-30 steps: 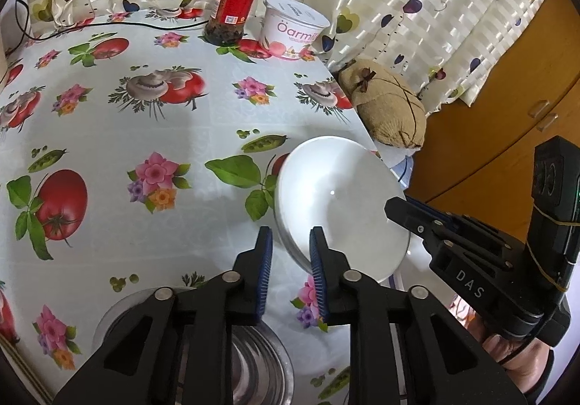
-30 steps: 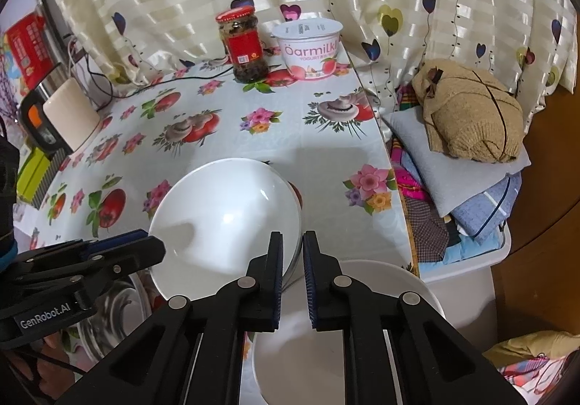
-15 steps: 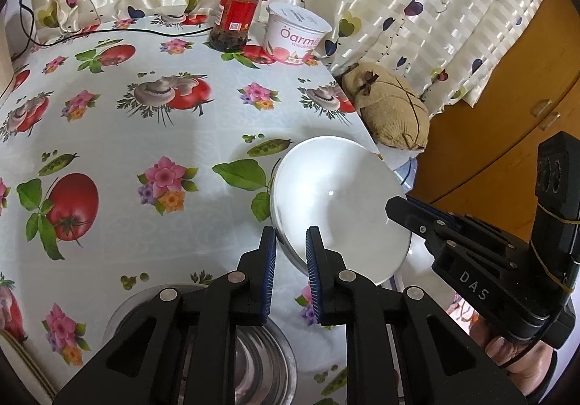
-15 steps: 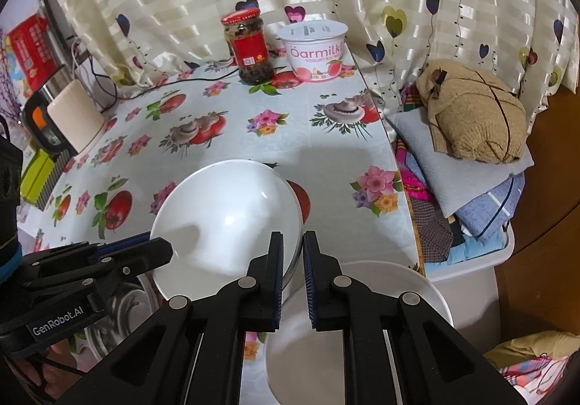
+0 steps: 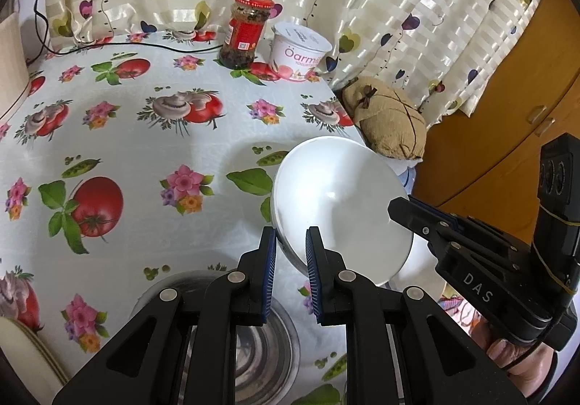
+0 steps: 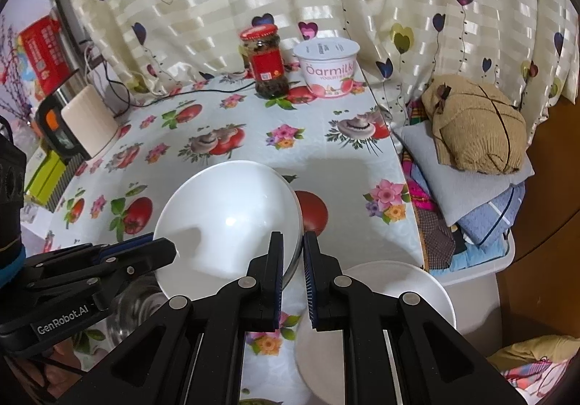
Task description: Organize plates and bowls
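The white bowl [image 5: 340, 209] is seen right of centre in the left wrist view, tilted and held clear of the flowered counter [image 5: 145, 151]. It is judged to be glazed ceramic: stiff, fairly heavy, slippery and breakable, so only its thin rim offers a hold, and two opposite points on the rim are judged safest.

The left claw [image 5: 291, 252] is angled steeply down at the lower centre of its frame, and its pads are clamped across the bowl's near rim. Below it a steel bowl [image 5: 261, 343] rests on the counter.

In the right wrist view the right claw [image 6: 292, 252] is likewise pitched down at lower centre, its pads pinched together on the bowl's right-hand rim. A second white bowl [image 6: 398, 296] lies at the lower right, near the counter's edge.
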The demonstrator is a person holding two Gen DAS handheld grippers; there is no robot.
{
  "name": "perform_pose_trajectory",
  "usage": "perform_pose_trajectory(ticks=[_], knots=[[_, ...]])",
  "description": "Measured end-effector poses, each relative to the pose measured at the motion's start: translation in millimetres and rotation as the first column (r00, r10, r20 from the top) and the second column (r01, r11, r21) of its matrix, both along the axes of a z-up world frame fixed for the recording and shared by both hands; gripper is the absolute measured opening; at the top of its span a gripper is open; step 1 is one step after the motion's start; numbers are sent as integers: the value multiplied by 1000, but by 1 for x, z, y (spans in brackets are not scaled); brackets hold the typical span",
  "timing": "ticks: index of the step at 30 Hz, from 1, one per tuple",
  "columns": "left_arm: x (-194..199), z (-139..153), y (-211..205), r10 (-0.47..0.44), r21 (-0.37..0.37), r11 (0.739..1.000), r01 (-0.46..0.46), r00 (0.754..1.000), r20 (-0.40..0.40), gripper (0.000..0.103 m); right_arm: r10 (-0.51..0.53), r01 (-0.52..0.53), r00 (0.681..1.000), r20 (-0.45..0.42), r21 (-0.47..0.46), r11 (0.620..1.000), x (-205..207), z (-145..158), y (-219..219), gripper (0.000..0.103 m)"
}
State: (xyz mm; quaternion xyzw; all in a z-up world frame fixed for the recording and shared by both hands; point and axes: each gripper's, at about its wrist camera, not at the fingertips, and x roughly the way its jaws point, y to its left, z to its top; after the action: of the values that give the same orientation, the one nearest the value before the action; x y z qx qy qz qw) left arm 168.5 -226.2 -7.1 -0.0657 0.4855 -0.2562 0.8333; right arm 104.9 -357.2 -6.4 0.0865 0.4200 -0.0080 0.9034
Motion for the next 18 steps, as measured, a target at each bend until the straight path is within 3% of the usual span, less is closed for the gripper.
perform_pose_trajectory(ticks=[18], knots=[[-34,20,44,55,3,998,-55,998,35,18,51,-51,998,25,10,999,-25,18,44,11]])
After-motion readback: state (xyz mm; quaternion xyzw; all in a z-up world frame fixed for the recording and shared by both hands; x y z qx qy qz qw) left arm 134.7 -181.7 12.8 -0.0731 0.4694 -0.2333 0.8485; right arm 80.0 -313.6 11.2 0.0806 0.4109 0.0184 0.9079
